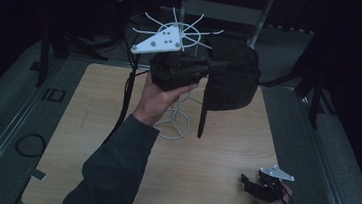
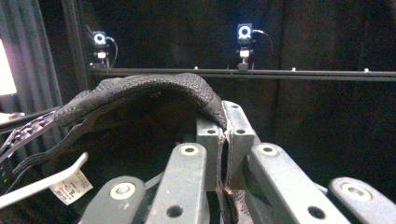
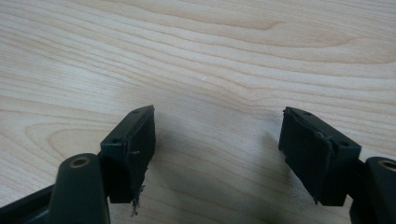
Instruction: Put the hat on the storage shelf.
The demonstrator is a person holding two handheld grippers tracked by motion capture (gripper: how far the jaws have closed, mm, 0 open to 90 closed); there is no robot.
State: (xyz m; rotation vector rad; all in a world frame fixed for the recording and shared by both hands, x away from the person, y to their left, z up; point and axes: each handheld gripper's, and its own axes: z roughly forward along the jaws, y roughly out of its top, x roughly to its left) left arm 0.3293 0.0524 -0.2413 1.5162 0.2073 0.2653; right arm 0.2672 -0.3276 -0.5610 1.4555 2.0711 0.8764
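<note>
Upper centre of high view: left gripper (image 1: 217, 65) clamps dark cap (image 1: 234, 79) by edge, just right of white wire rack (image 1: 185, 32), probably its destination; right gripper (image 1: 251, 181) gapes, idle, lower right.

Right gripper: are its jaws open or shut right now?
Open. In the right gripper view the right gripper has its jaws standing well apart with only bare wooden table between them, nothing held.

Left forearm in a dark grey-green long sleeve (image 1: 112, 170). Left gripper (image 2: 224, 154): grey metal links with brass-ringed pivots and dark screw holes; a white three-cornered plate (image 1: 159, 40) (dark dots) rides on top. Right gripper (image 3: 217, 154): black jaws, frayed pads, small grey plate (image 1: 276, 172), thin black cable.
</note>
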